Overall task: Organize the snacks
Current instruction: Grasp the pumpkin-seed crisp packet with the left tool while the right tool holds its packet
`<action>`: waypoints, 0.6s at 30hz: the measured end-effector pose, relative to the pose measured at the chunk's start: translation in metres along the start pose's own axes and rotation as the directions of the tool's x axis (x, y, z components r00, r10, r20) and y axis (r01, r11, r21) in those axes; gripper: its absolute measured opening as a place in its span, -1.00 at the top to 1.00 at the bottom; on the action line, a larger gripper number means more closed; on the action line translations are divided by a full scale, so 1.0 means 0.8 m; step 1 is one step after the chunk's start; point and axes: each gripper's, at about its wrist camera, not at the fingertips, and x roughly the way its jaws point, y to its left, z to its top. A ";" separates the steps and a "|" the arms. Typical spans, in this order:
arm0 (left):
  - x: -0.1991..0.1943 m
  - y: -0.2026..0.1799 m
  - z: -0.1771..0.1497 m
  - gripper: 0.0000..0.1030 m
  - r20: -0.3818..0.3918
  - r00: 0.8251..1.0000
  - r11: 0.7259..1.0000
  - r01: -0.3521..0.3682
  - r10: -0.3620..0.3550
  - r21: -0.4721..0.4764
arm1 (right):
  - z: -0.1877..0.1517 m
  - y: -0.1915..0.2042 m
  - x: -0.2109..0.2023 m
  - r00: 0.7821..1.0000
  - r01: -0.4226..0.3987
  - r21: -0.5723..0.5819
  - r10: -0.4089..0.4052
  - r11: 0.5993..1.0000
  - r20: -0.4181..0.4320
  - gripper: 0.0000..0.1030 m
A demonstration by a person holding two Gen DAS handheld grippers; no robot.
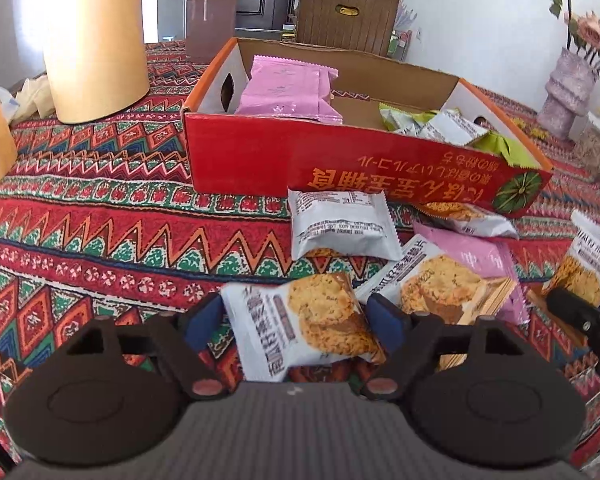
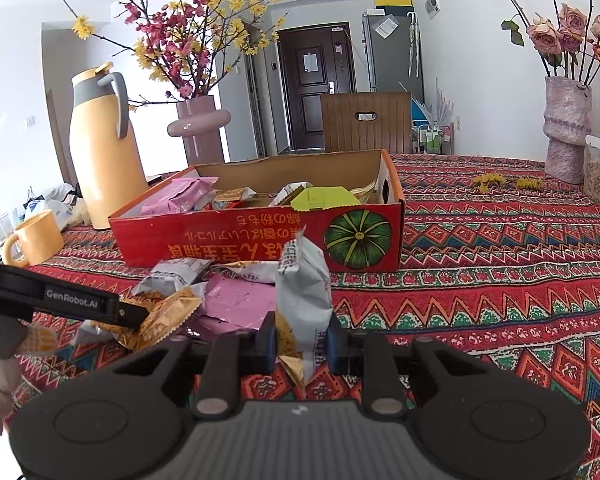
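In my left gripper (image 1: 300, 320) the two blue pads stand on either side of a white cookie packet (image 1: 300, 328). The right pad seems to touch the edge of the packet, but at the left pad I cannot tell if there is contact, so I do not call it a firm grip. The packet lies tilted on the patterned tablecloth (image 1: 100, 220), at the near side of a loose pile of snacks. In this pile I see a silver-white packet (image 1: 342, 222) with its printed back up, just in front of the red cardboard box (image 1: 260, 160), and a pink packet (image 1: 480, 256) partly under other cookie packets on the right.

My right gripper (image 2: 302, 342) is closed on a white snack packet (image 2: 304, 296), which stands upright between the pads, above the tablecloth and near the front wall of the box. In the right wrist view the other gripper comes in from the left, over the pile.

The box is open on top. Pink packets (image 1: 288, 88) are stacked at its left end, and green and white packets (image 1: 452, 126) lie at its right end. Far left of the box stands a yellow thermos jug (image 2: 100, 152), with a yellow mug (image 2: 36, 238) beside it.
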 end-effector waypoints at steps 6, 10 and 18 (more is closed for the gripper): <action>-0.002 -0.007 -0.003 -0.16 0.005 1.000 0.997 -0.030 0.029 0.066 | -0.001 0.000 -0.002 1.000 -0.002 0.001 0.002 1.000 0.000 0.56; -0.005 -0.007 -0.006 0.05 0.012 1.000 0.998 -0.010 0.010 0.067 | -0.002 0.001 -0.004 1.000 -0.005 -0.001 0.005 1.000 0.001 0.56; -0.011 -0.004 -0.008 0.26 0.028 0.999 0.998 0.015 -0.016 0.057 | -0.003 0.002 -0.007 1.000 -0.003 -0.001 0.003 1.000 0.004 0.56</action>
